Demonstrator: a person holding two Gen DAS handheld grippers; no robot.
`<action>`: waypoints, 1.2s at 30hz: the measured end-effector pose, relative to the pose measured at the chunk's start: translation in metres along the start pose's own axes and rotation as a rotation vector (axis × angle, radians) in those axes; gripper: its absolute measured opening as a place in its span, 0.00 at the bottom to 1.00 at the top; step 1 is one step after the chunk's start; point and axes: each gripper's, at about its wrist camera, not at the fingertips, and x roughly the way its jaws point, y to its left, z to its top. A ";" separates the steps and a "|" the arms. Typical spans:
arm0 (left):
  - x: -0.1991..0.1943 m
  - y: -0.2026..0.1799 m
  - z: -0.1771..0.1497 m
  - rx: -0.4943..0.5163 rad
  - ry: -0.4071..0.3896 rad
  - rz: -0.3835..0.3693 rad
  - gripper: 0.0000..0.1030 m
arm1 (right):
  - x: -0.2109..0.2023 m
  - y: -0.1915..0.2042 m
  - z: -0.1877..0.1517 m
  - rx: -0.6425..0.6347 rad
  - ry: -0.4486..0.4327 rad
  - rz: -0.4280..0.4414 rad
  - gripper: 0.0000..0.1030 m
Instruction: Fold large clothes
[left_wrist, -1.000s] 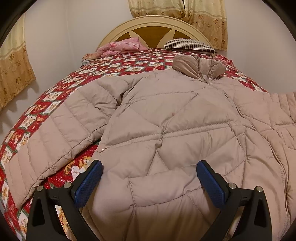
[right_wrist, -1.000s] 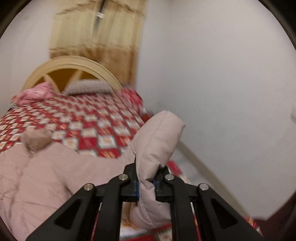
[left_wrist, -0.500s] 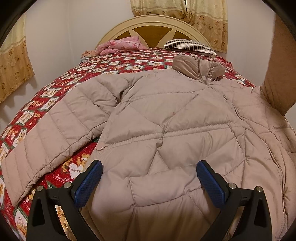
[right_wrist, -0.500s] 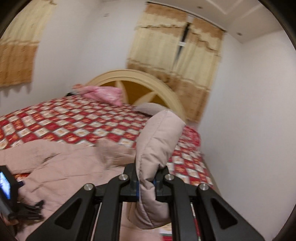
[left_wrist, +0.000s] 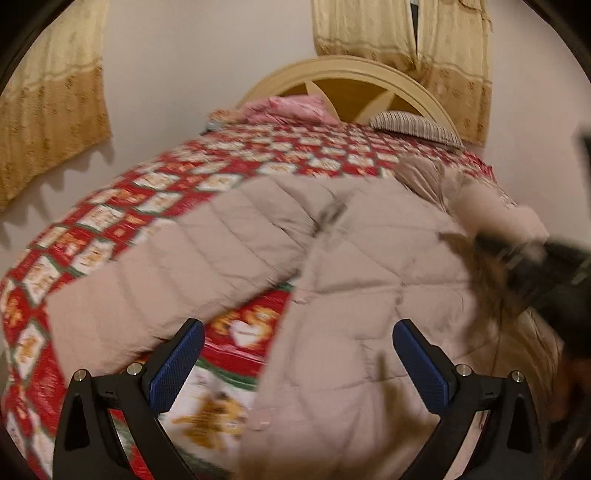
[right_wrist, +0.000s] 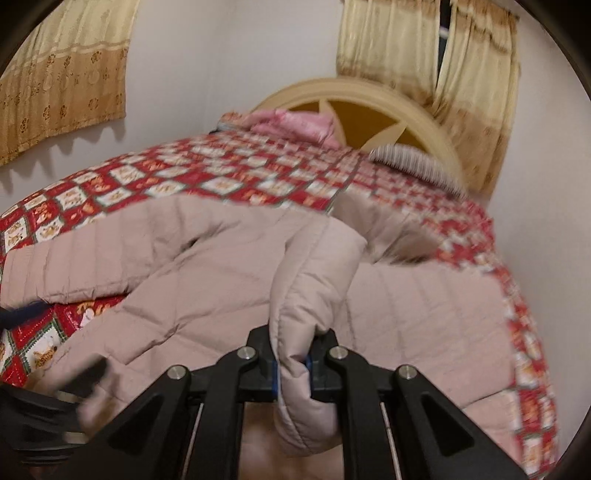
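- One beige puffer coat (left_wrist: 369, 266) spread across the red patterned bed (left_wrist: 192, 184), filling centre and lower right of frame.
- Right gripper (right_wrist: 292, 363) at bottom centre, jaws clamped on coat sleeve (right_wrist: 310, 280).
- Left gripper (left_wrist: 295, 365) low in frame, jaws wide apart, empty.

Item: one large quilted puffer jacket (left_wrist: 369, 266), pale taupe-beige, diamond-stitched, matte fabric. Lies spread flat across the near half of the bed (left_wrist: 258, 162), collar end toward the headboard, hem toward the viewer. Hood or collar (left_wrist: 421, 173) bunched in a lump at the far end. One sleeve (left_wrist: 177, 273) stretched out to the left over the bedspread, slightly angled from the body. Other sleeve (right_wrist: 310, 280) raised off the bed and folded inward over the torso, its cuff end pinched, padding bulging above and below the pinch.
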 end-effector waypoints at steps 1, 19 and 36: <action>-0.004 0.001 0.004 0.002 -0.006 0.003 0.99 | 0.005 0.000 -0.003 0.010 0.015 0.021 0.18; 0.004 -0.144 0.078 0.249 -0.179 -0.134 0.99 | -0.043 -0.187 -0.005 0.330 -0.061 -0.161 0.66; 0.125 -0.134 0.027 0.181 0.200 -0.131 0.99 | 0.068 -0.237 -0.087 0.426 0.252 -0.160 0.66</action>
